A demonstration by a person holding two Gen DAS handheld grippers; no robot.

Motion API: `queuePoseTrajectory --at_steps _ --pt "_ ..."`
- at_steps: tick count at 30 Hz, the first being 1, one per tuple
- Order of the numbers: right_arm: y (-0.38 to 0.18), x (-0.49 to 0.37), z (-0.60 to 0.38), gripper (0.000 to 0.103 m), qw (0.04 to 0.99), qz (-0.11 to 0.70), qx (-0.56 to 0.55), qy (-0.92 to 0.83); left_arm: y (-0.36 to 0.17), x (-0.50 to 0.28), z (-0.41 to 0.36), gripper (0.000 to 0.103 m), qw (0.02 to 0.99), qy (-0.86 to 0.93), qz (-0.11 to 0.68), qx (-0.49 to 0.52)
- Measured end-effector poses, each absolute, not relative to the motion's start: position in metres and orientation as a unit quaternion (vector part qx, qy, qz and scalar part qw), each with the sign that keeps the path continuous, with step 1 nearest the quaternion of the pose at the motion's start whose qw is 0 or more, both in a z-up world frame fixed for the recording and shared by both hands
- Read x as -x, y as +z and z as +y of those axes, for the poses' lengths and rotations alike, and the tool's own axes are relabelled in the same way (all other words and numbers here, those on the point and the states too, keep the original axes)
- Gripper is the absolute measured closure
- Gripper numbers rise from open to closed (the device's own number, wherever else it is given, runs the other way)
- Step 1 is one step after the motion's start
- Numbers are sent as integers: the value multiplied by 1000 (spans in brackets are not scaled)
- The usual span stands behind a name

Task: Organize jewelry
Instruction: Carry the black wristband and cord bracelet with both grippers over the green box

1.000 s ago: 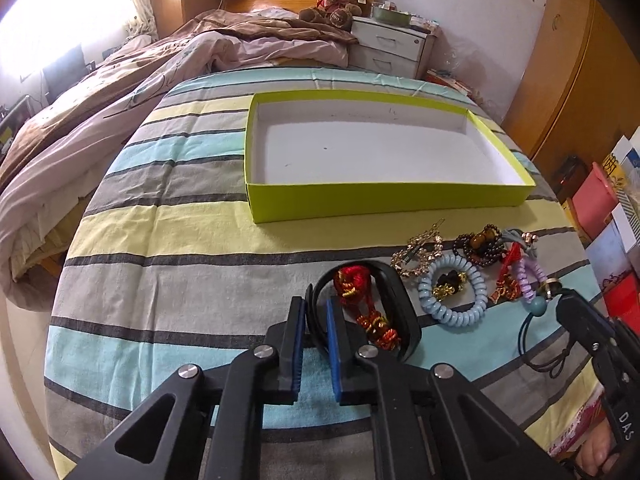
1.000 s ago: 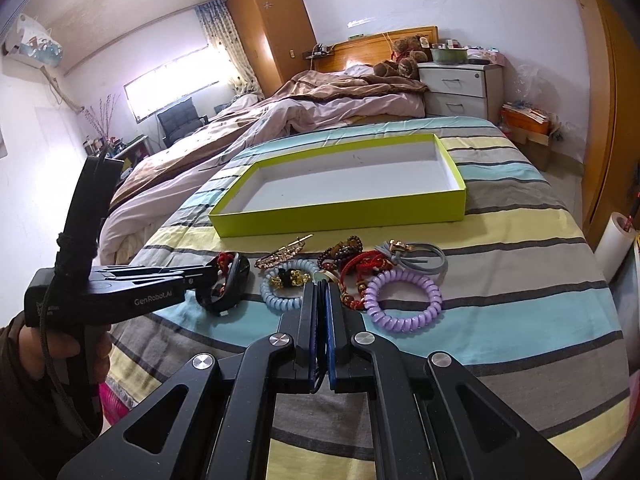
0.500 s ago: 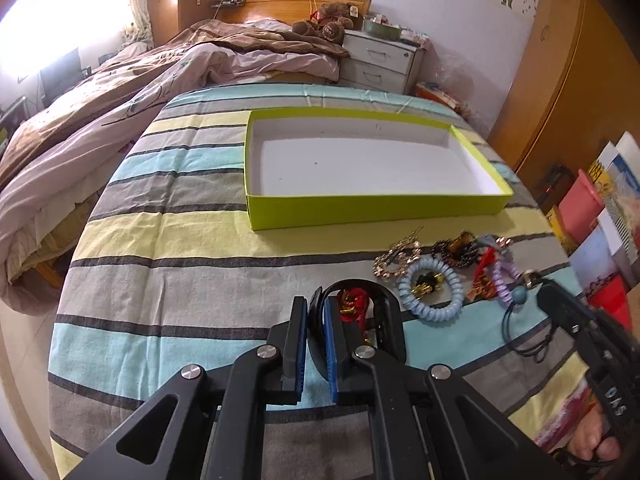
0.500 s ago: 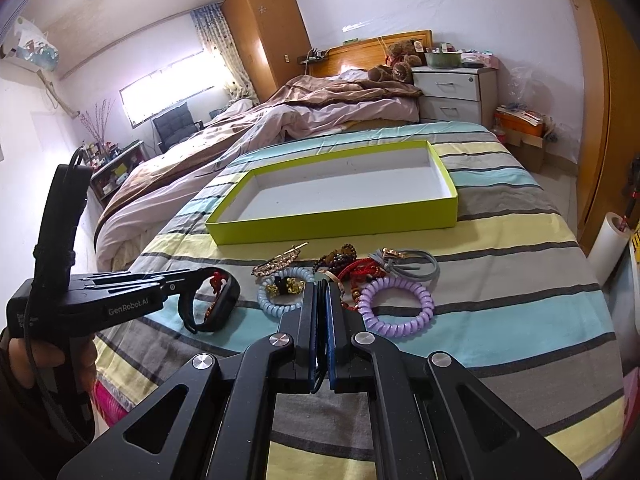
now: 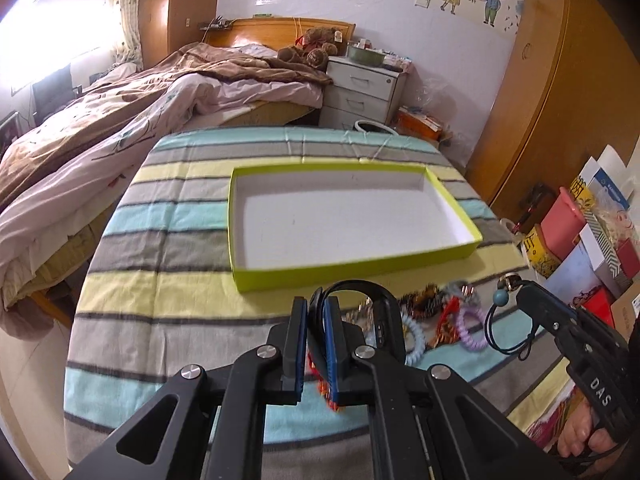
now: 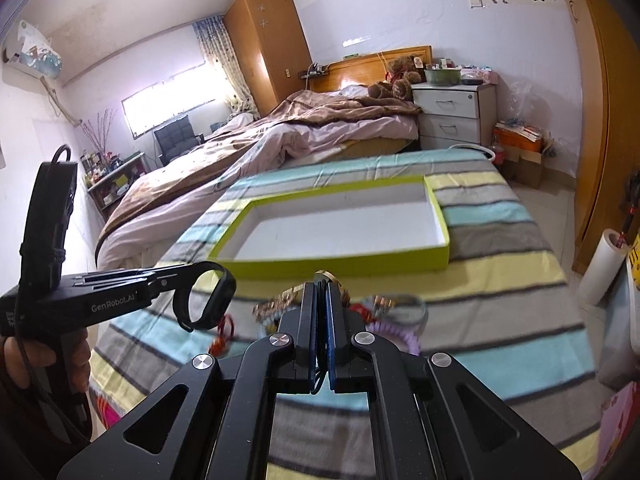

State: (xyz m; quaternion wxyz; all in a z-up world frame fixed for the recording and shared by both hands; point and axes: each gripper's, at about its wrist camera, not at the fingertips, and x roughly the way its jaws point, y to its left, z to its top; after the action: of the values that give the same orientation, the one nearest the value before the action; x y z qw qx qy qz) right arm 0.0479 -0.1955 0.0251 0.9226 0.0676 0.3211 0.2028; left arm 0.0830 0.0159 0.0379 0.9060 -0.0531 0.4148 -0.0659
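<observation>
My left gripper (image 5: 316, 312) is shut on a black wristband (image 5: 384, 308), lifted above the striped bedspread; it shows as a black loop in the right wrist view (image 6: 206, 300). A red and gold bracelet (image 5: 320, 376) dangles below the left fingers. My right gripper (image 6: 321, 292) is shut on a thin black cord with a blue-green bead (image 5: 502, 298) and a gold bead (image 6: 325, 277). The green tray (image 5: 360, 270) lies empty ahead. A pile of jewelry (image 5: 440, 320) with coil hair ties lies on the bedspread between the grippers.
The striped bedspread (image 5: 160, 248) covers the surface. A second bed with brown bedding (image 5: 140, 112) is to the left. A white nightstand (image 5: 360, 92) stands behind. Boxes and books (image 5: 580, 240) are stacked at the right edge.
Both grippers have risen away from the bedspread. The left one has lifted the black wristband, the right one has lifted the black cord off the pile.
</observation>
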Motion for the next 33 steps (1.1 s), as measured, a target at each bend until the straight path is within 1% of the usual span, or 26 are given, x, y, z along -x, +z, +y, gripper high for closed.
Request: queuePoseTrajectory --at_steps 7,14,23,33 --pt "39 -90 -201 99 918 331 -77 203 52 -119 22 95 908 -70 409 51" --pt "42 -141 -197 99 916 347 -61 192 50 -163 29 95 906 -73 413 58" --pt "14 -212 -191 99 892 402 -59 197 22 -220 29 95 893 -71 441 53" --pt "-11 -247 -187 99 874 439 -54 199 -9 -252 29 95 880 -63 468 56"
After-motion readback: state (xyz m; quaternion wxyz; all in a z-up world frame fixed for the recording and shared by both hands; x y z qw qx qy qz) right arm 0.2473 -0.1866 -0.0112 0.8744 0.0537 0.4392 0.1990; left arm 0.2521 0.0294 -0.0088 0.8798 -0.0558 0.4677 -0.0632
